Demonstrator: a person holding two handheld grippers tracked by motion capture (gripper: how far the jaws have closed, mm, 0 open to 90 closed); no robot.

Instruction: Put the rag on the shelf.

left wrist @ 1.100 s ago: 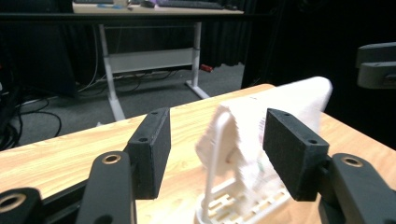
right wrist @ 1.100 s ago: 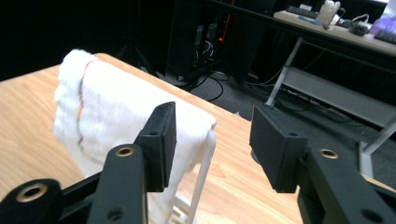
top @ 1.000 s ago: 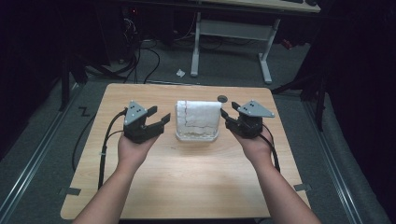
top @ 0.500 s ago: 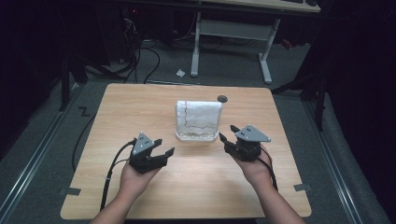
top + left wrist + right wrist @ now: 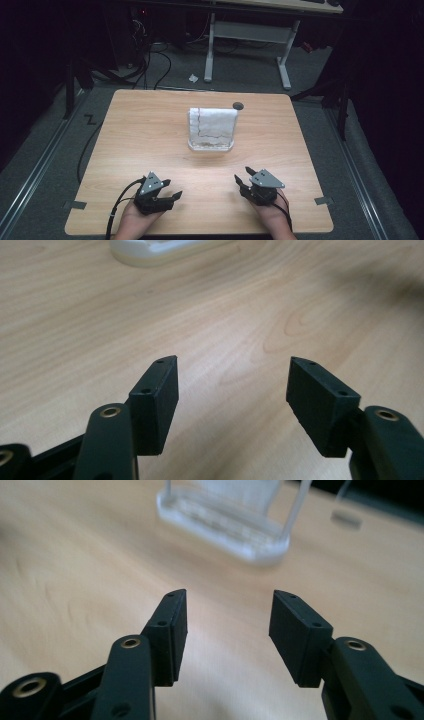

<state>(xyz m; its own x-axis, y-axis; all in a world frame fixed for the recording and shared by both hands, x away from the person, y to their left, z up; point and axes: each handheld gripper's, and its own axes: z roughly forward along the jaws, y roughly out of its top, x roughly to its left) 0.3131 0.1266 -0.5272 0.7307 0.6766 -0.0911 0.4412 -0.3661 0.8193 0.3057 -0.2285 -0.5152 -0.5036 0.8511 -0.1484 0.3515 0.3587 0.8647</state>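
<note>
We hold both black two-jaw grippers near table edge, well short of clear plastic container [image 5: 211, 131] w/ white lining: left gripper [image 5: 169, 191] jaws apart, just been opening, nothing between; right gripper [image 5: 245, 178] jaws apart, empty.

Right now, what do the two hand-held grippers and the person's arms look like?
Both are black. The left hand-held gripper and the right hand-held gripper each carry a grey three-cornered plate on top and trail a black cable. Up close, the jaws end in flat black rectangular pads with small screw holes, on arms with brass-coloured rivets. The forearms are bare, with no sleeves in sight.
</note>
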